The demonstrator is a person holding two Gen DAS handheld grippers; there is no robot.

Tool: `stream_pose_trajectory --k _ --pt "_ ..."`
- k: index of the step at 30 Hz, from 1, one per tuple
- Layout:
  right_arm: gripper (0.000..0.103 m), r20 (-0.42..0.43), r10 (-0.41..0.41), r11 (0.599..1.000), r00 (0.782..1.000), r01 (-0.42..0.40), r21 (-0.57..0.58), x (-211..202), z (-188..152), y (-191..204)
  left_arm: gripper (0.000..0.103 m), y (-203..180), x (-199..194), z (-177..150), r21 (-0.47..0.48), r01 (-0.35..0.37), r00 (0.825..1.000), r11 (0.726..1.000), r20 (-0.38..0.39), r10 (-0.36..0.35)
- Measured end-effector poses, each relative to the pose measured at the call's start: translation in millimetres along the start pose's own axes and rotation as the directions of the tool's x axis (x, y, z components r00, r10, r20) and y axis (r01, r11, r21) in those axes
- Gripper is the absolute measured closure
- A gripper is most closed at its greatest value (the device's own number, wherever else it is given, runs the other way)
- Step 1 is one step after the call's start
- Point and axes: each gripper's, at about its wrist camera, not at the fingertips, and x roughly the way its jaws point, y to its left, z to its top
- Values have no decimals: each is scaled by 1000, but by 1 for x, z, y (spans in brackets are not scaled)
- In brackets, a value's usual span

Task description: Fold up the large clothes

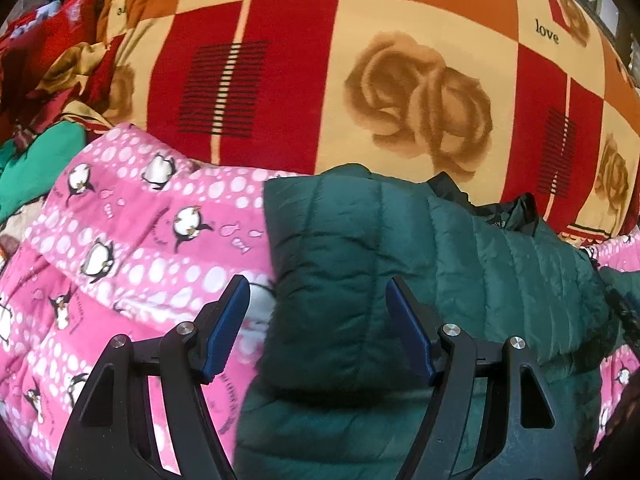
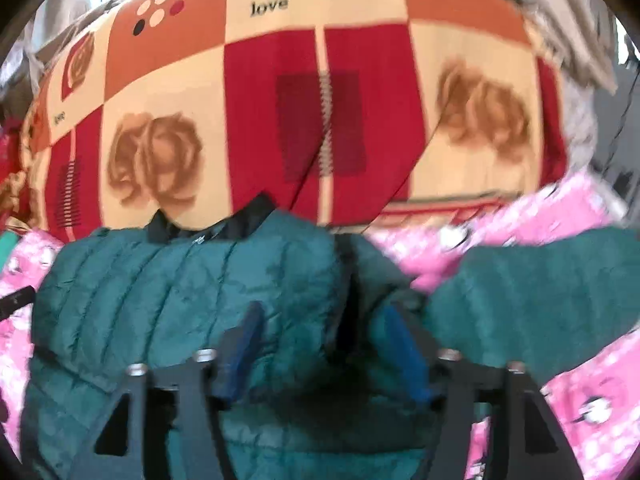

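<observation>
– Blue ribbed pads of the left tool sit closest, jaws wide, nothing between them but air above the jacket. Where does the jacket lie?

– On a pink penguin-print quilt spread over the bed, just below and ahead of both tools. It is dark green, puffy, stitched in channels, slick-looking like nylon, with a black collar at the far end, toward the red-and-cream rose blanket.

– And the right tool?

– Also spread apart, gripping nothing. That view is blurred, so I'd only guess the pads hover above the fabric, not on it.

– Which part is left to fold?

– One sleeve sticks out to the right across the quilt, well clear of the body. The body's long axis runs away from the cameras; the sleeve lies crosswise. The right hand seems nearer to it.
</observation>
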Motion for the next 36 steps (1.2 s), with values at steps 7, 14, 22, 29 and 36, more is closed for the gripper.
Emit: stream_pose_trajectory --k 7,14,22,29,36 --pt "34 -65 135 989 989 -138 -45 29 6 22 32 -11 33 -4 17 -40 998 999 -45 41" --pt "36 -188 111 994 976 -113 -4 101 -1 17 21 -2 53 -16 -39 -13 998 999 -61 11" --pt "36 -174 130 991 976 -125 42 88 -6 -1 20 -4 57 -20 -38 -23 998 999 -51 21" --pt "36 -76 200 980 977 -199 25 33 -5 -1 19 -6 56 -23 -31 -41 999 999 -35 40" --pt "36 -191 201 971 961 -221 -93 59 -32 39 17 -7 55 -24 -17 -53 998 998 -22 53"
